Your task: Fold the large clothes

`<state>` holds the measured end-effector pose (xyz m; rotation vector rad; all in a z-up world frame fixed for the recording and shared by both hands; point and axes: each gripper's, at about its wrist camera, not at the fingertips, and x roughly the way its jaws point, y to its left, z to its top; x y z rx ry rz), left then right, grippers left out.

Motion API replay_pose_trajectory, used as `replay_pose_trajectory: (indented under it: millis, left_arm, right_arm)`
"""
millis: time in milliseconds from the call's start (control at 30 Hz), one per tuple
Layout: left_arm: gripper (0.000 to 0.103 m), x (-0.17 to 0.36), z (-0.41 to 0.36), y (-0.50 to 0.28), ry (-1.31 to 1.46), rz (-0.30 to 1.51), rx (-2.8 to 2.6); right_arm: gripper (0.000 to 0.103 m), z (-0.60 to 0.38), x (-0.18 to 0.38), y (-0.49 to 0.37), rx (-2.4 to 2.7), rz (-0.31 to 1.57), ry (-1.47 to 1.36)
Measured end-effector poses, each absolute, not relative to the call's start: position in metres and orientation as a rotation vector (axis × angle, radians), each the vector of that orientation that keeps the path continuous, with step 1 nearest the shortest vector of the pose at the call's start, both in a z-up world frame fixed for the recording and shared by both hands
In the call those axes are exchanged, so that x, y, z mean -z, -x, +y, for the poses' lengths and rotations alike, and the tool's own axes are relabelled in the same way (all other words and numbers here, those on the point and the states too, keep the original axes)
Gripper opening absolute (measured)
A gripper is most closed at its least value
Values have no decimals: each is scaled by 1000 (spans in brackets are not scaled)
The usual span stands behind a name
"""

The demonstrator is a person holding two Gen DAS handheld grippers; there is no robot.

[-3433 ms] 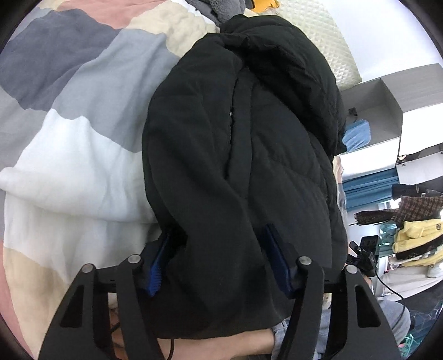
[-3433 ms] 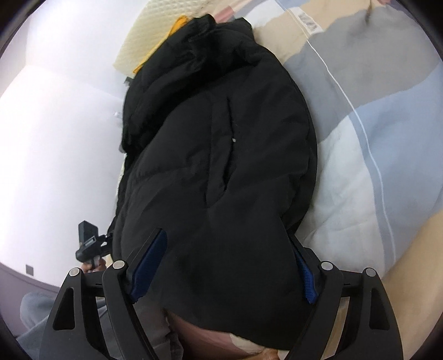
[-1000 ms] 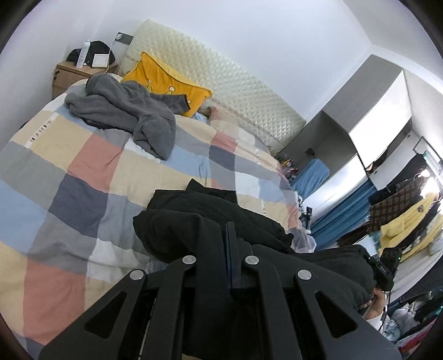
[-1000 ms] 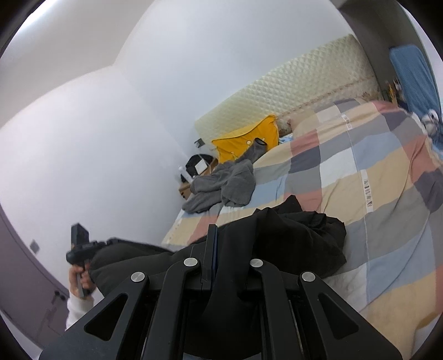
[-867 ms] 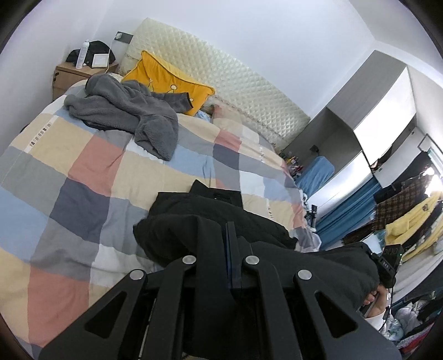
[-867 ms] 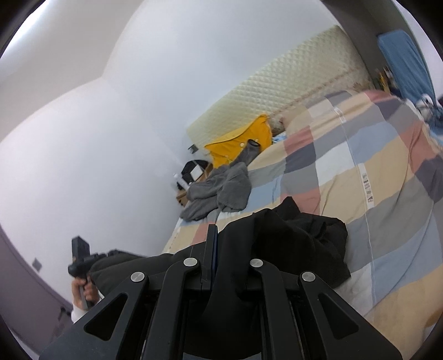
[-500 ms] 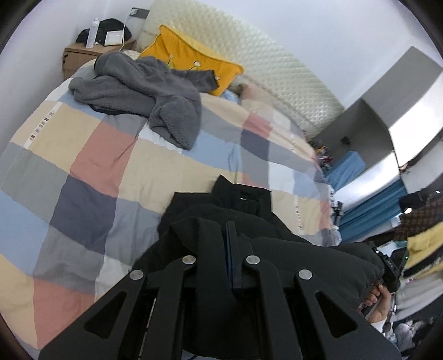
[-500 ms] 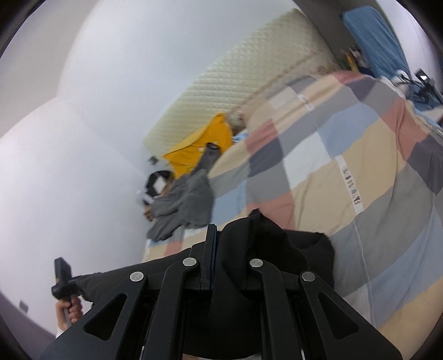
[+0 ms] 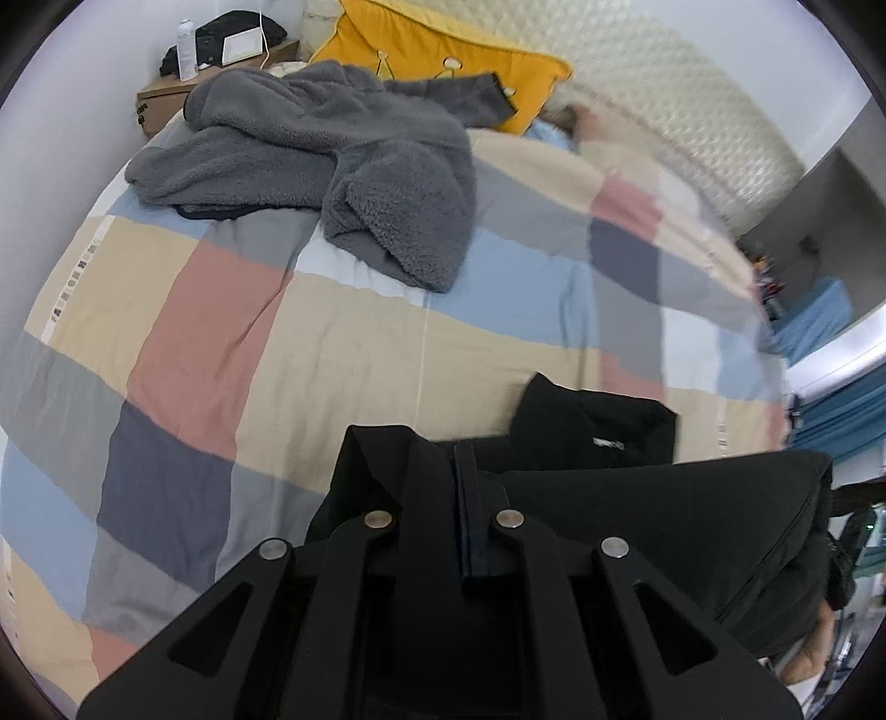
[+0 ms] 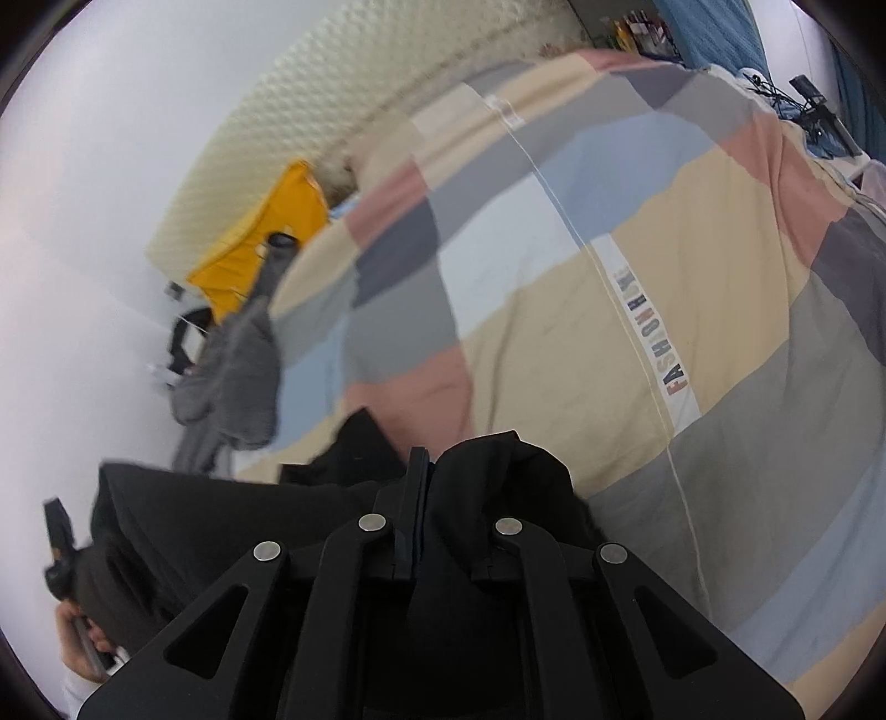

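The black padded jacket (image 9: pixel 664 520) hangs doubled between my two grippers above the checked quilt (image 9: pixel 221 332). Its collar end (image 9: pixel 598 426) lies on the quilt just ahead. My left gripper (image 9: pixel 464 498) pinches a fold of the jacket's edge; its jaws are starting to open, with the fabric still between the pads. In the right wrist view the right gripper (image 10: pixel 416 498) is shut on another bunch of the jacket (image 10: pixel 498 476). The stretch of jacket (image 10: pixel 194 531) between the grippers runs off to the left, where a hand holds the other gripper's handle (image 10: pixel 58 531).
A grey fleece garment (image 9: pixel 343 166) lies crumpled at the quilt's far left, partly over a yellow pillow (image 9: pixel 432 50). Behind stand a cream padded headboard (image 9: pixel 692 111) and a nightstand (image 9: pixel 166 99) with small items. A grey wardrobe (image 9: pixel 819 210) and blue curtain (image 9: pixel 841 410) are on the right.
Both grippers have swung forward and down over the bed, carrying the jacket's lifted edge toward its collar. The quilt fills more of both views and the walls have slid out of view.
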<state>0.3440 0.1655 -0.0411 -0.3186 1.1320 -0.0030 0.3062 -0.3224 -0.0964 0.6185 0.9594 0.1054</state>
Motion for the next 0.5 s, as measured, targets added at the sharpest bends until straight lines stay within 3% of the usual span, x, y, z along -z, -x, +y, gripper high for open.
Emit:
replay_pose_trajectory:
  millis: [200,500]
  left_arm:
    - [10,89,141,-389,207,1227,-76]
    - [10,134,118,-404,151,1297,-91]
  right_arm:
    - [4,-318,142,-330,-67,1058,-617]
    - [2,-319,166,-328,-51,1101,-642]
